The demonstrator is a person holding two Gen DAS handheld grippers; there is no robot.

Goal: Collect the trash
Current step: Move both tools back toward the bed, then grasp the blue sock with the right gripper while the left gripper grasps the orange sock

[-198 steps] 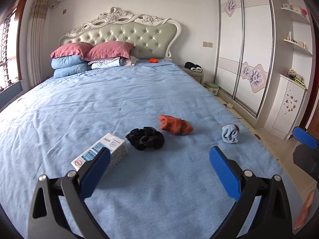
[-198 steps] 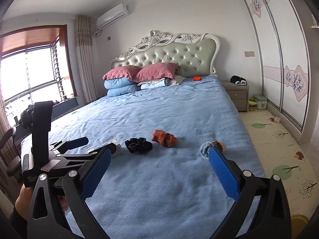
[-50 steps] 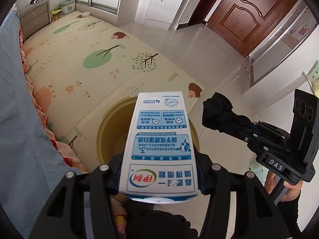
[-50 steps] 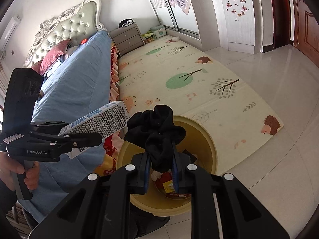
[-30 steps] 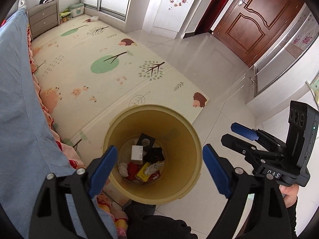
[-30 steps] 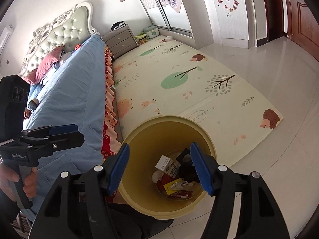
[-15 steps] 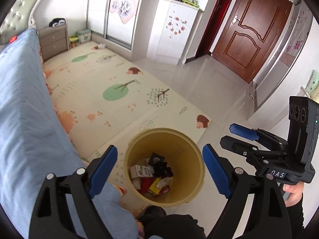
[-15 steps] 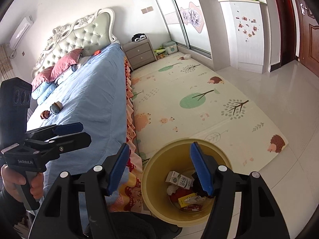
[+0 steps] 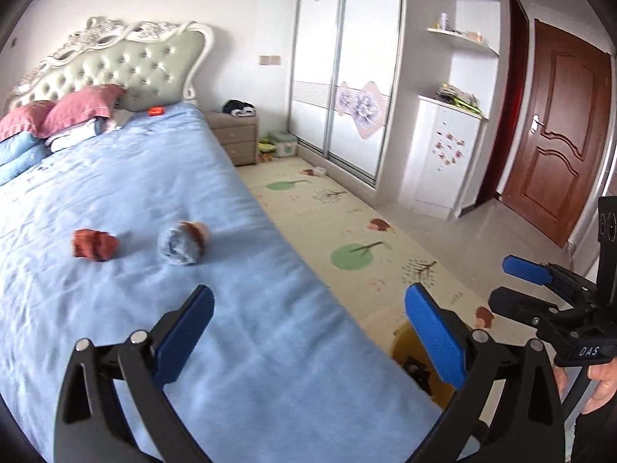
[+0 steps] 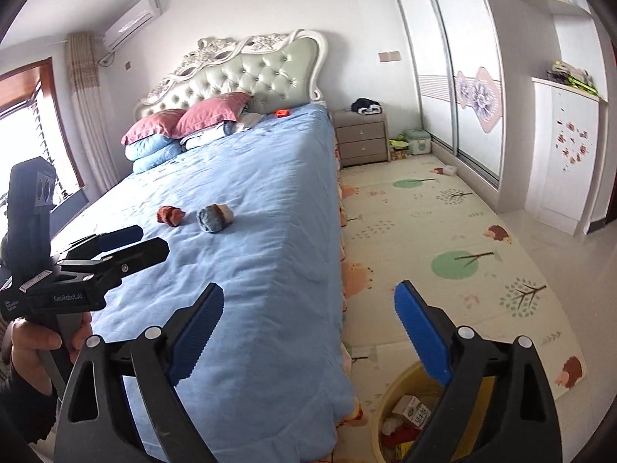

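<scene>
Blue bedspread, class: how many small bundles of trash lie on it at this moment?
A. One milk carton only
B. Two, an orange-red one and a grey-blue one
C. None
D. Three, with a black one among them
B: the left wrist view shows just an orange-red bundle and a grey-blue bundle lying apart on the bedspread, while both tongs, left and right, are open and hold nothing.

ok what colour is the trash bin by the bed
Yellow; the trash bin shows best in the right wrist view.
</scene>
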